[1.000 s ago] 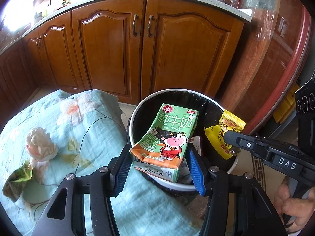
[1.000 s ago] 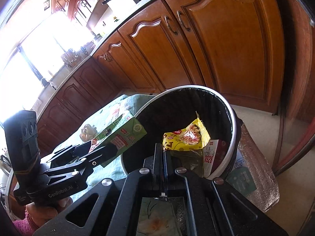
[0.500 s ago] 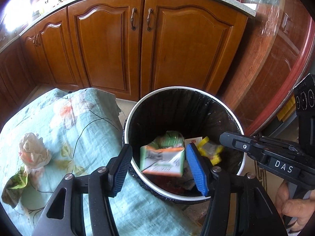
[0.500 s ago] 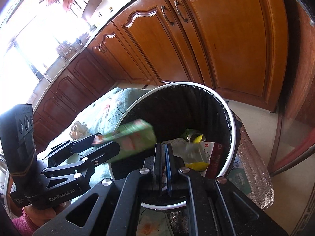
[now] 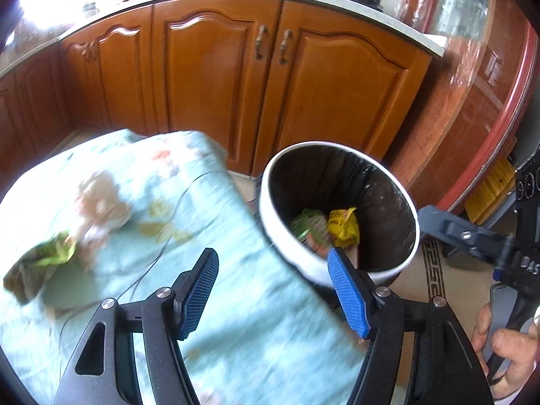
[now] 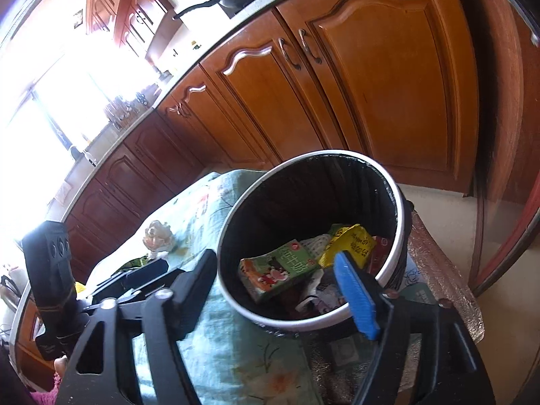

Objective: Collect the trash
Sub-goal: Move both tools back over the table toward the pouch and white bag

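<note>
Both jaws have just been opening, and nothing sits between them. The left hand-held gripper (image 5: 273,283) gapes about halfway over the cloth-covered surface (image 5: 236,320), with the crumpled paper (image 5: 98,209) and green wrapper (image 5: 47,256) (both blurred) ahead to its left. The right hand-held gripper (image 6: 280,290) stands wide; just beyond its tips the bin (image 6: 236,297) holds the green milk carton (image 6: 280,270) and yellow packet (image 6: 351,243).

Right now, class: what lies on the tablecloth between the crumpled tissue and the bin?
Only bare floral tablecloth separates the crumpled tissue from the bin, seen clearest in the right wrist view.
</note>
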Motion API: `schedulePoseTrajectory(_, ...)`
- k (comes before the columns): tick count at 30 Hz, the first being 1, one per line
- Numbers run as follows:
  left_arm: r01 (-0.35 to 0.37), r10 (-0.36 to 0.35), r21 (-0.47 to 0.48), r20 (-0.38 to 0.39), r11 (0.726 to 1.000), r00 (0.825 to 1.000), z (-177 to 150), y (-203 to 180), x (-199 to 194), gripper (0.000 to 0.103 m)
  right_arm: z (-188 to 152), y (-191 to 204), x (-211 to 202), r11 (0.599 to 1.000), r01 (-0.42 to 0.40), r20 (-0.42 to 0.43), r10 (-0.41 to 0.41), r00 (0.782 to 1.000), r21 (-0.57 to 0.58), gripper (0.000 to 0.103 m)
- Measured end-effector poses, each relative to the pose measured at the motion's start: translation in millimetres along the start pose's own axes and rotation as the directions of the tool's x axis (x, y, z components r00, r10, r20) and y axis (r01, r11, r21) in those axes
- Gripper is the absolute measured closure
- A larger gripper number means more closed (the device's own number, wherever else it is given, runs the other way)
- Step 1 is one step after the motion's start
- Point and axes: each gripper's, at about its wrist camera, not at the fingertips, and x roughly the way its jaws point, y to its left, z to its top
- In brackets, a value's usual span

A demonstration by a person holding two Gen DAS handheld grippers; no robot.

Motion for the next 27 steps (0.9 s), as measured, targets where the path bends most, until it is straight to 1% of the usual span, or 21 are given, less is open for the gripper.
schedulePoseTrajectory(1, -0.002, 0.002, -0.013, 0.001, 1.0, 1.0, -5.2, 6.2, -5.5, 0.035, -4.0, 4.8, -1.7, 1.0, -0.005, 0.01, 0.005, 1.0, -0.003, 0.018)
schedulePoseTrajectory(3, -0.005, 0.005, -0.035, 0.009, 0.999, 1.0, -15.4, 17.0, -17.4, 0.035, -11.0, 14.5, -3.2, 1.0, -0.012, 0.021, 0.013, 1.0, -0.012, 0.009)
schedulePoseTrajectory(5, -0.02, 0.021, -0.056, 0.019, 0.998, 1.0, -26.6, 28.5, -29.9, 0.034, -18.3, 25.5, -3.4, 1.0, -0.02, 0.028, 0.021, 0.999, -0.021, 0.007)
schedulePoseTrajectory(11, -0.058, 0.064, -0.11, 0.046, 0.992, 0.997, -55.8, 60.0, -68.1, 0.034, -38.4, 58.6, 0.7, 0.996, -0.039, 0.017, 0.041, 0.999, -0.076, 0.006)
schedulePoseTrajectory(16, -0.099, 0.109, -0.16, 0.055, 0.982, 0.993, -75.0, 84.4, -93.3, 0.034, -54.2, 86.6, 11.9, 0.99, -0.067, -0.017, 0.066, 0.998, -0.121, 0.006)
schedulePoseTrajectory(20, -0.112, 0.126, -0.213, 0.052, 0.971, 0.991, -87.8, 104.8, -108.2, 0.034, -64.7, 107.0, 25.4, 0.984, -0.09, -0.058, 0.082, 0.995, -0.153, 0.006)
schedulePoseTrajectory(23, -0.134, 0.15, -0.224, 0.052, 0.965, 0.987, -95.3, 118.3, -116.1, 0.034, -71.3, 121.6, 35.9, 0.979, -0.107, -0.084, 0.093, 0.992, -0.171, 0.006)
schedulePoseTrajectory(27, -0.147, 0.164, -0.251, 0.047, 0.957, 0.985, -100.7, 134.3, -122.7, 0.034, -77.3, 138.0, 50.7, 0.973, -0.126, -0.113, 0.105, 0.988, -0.194, 0.006)
